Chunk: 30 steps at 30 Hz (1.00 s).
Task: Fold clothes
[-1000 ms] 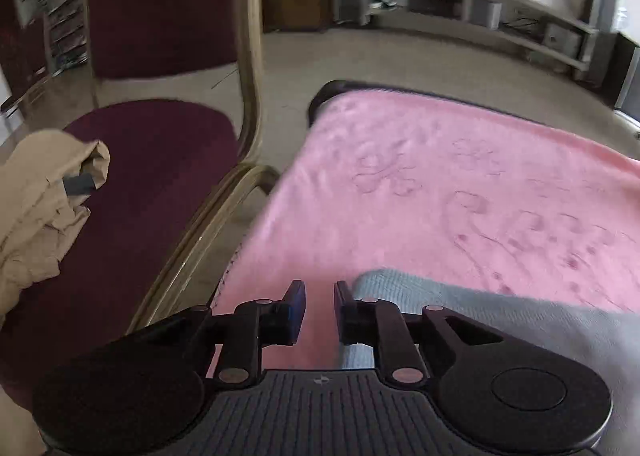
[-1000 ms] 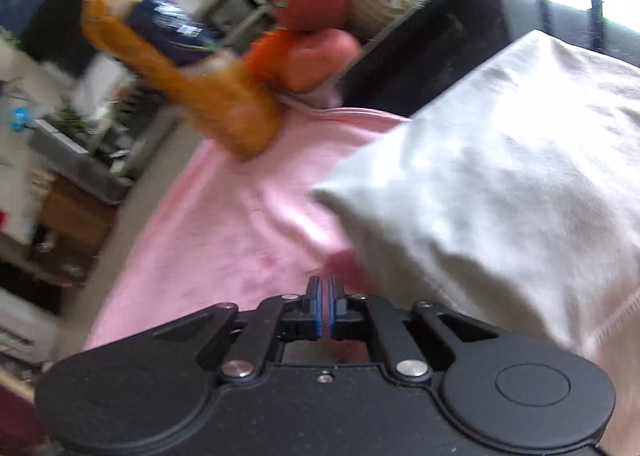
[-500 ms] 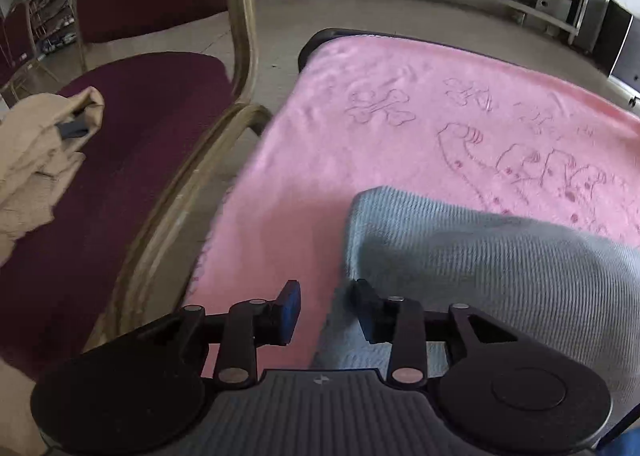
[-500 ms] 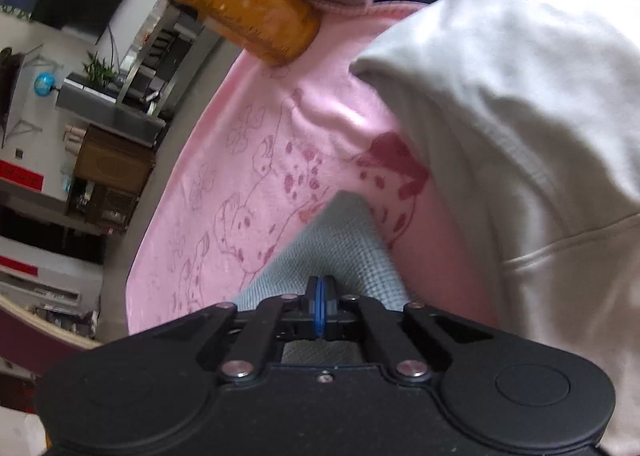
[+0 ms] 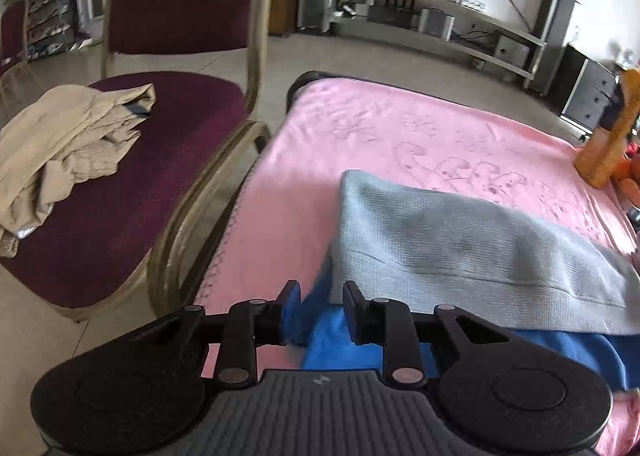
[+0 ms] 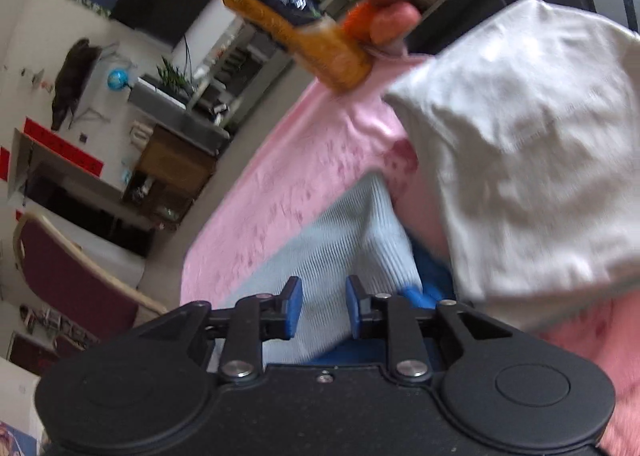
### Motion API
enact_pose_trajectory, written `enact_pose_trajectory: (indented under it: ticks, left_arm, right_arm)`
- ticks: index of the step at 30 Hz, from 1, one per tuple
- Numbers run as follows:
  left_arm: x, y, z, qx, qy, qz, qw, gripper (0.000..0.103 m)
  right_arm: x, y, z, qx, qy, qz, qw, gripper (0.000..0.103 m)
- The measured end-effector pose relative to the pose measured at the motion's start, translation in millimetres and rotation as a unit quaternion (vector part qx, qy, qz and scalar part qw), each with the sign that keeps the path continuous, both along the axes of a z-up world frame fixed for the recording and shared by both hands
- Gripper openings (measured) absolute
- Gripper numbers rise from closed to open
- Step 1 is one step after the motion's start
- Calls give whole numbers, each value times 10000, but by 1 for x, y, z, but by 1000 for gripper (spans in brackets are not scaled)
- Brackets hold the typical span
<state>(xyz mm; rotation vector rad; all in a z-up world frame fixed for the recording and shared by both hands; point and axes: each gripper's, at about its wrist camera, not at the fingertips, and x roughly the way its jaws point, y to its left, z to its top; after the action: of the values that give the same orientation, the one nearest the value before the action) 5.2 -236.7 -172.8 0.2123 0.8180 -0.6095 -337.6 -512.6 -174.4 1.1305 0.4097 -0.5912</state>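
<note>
Left tongs (image 5: 317, 296) narrowing, nothing pinched, over blue cloth (image 5: 332, 332); right tongs (image 6: 323, 302) parting, off the folded pale-blue knit (image 6: 352, 240), which lies on the pink-covered surface (image 5: 400, 127) beside a white garment (image 6: 532, 143).

A ribbed, matt grey knit cloth (image 5: 460, 240) is lying on a soft pink fleece blanket (image 5: 360, 135); beside the blanket, a chair (image 5: 132, 183) is showing maroon plush upholstery.
</note>
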Motion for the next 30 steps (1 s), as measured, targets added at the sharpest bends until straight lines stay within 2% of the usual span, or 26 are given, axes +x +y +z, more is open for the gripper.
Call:
enact_pose_trajectory:
  ticks: [2, 4, 9, 14, 19, 21, 25, 30]
  left_arm:
    - [-5, -7, -4, 55, -13, -59, 10000, 25]
    - [-9, -13, -8, 122, 1, -122, 9999, 29]
    - [-13, -23, -13, 249, -66, -213, 9994, 31]
    - [-10, -27, -15, 223, 66, -234, 9995, 32]
    - [-13, -37, -7, 207, -465, -287, 9983, 33]
    - [-13, -41, -6, 159, -499, -366, 9980, 35]
    - [-4, -49, -16, 219, -29, -387, 9990, 35]
    - [6, -54, -36, 556, 398, -356, 9970, 35]
  right_arm:
    - [5, 3, -1, -70, 109, 104, 9999, 23]
    - [11, 4, -2, -174, 169, 200, 9995, 15]
    - [17, 7, -7, -176, 99, 287, 9994, 15]
    - [18, 7, -8, -284, 115, 246, 9992, 16]
    - [20, 4, -11, -161, 61, 169, 9997, 16]
    - [24, 2, -12, -106, 79, 178, 9998, 16]
    - [33, -1, -18, -48, 242, 156, 9996, 16]
    - [42, -7, -29, 36, 364, 136, 9992, 16]
